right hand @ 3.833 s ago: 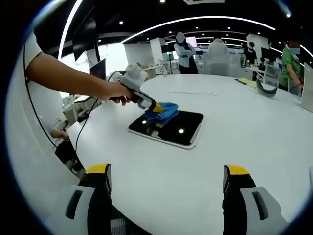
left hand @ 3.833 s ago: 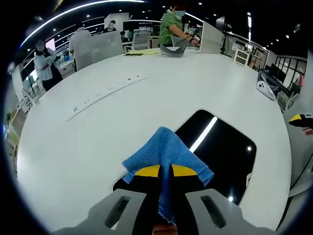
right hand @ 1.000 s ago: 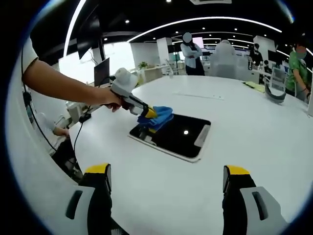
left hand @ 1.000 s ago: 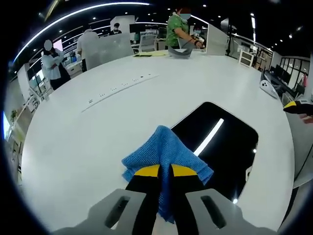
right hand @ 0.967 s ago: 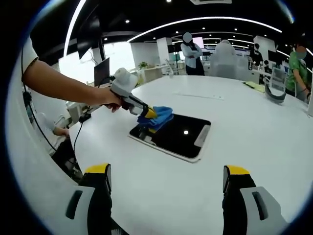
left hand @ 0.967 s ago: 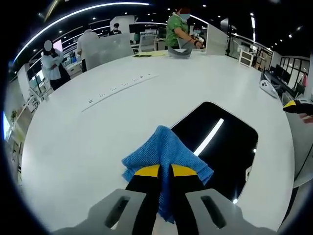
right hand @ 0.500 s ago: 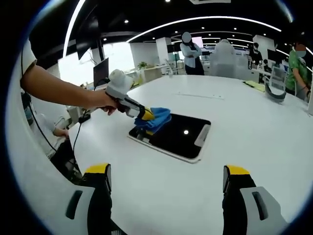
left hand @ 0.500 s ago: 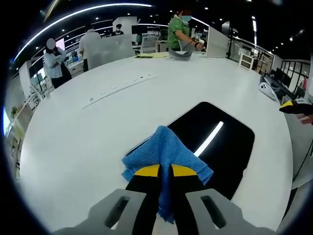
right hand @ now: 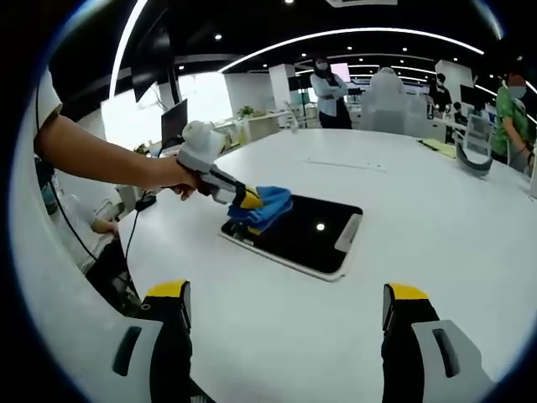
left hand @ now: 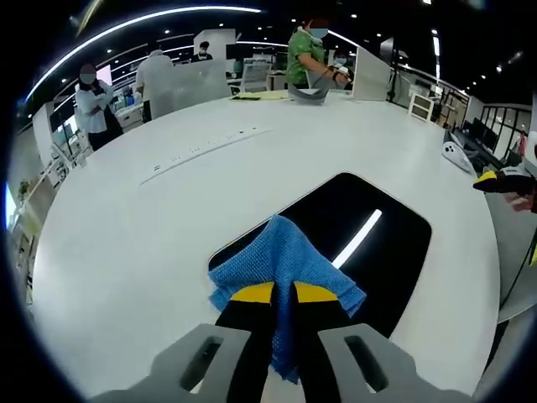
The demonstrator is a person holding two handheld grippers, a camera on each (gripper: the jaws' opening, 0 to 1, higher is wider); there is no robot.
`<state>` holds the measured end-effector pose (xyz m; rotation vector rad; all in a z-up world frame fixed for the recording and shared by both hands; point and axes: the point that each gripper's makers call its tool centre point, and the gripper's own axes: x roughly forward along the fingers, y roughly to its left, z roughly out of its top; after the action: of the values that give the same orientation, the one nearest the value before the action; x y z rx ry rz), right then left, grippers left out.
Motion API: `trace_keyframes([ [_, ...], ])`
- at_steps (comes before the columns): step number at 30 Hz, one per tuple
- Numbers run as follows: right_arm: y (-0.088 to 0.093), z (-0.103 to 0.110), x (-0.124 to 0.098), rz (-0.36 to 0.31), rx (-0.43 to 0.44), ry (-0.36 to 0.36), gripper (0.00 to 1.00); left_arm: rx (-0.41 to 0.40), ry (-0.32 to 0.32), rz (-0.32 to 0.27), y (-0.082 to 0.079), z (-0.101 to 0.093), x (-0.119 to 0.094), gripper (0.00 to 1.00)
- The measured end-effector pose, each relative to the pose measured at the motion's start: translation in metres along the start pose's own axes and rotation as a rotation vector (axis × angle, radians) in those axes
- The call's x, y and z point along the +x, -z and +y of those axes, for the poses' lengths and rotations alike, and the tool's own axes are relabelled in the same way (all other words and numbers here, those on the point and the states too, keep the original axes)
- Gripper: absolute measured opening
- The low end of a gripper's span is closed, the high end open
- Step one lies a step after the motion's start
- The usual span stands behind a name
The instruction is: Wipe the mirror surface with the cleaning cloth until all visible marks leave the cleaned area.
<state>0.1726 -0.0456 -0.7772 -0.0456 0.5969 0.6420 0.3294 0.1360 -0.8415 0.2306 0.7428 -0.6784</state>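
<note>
Two tools. Right gripper view takes in the whole mirror (right hand: 294,234) flat on the white worktop (right hand: 403,252); left tool (right hand: 245,200) pinching the blue cloth (right hand: 262,207) on its near-left corner. Right tool (right hand: 285,315) spread, well apart. Left gripper view: mirror's long axis runs ahead, rightward.

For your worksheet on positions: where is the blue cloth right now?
The blue cloth is pinched in the left tongs, resting on the near corner of the mirror on the white table.
</note>
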Motion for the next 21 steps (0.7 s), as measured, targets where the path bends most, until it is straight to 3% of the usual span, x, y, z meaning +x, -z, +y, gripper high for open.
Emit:
trace_keyframes([
  [21, 0.001, -0.001, -0.001, 0.004, 0.003, 0.006, 0.95, -0.025, 0.007, -0.024, 0.01, -0.011, -0.011, 0.05],
])
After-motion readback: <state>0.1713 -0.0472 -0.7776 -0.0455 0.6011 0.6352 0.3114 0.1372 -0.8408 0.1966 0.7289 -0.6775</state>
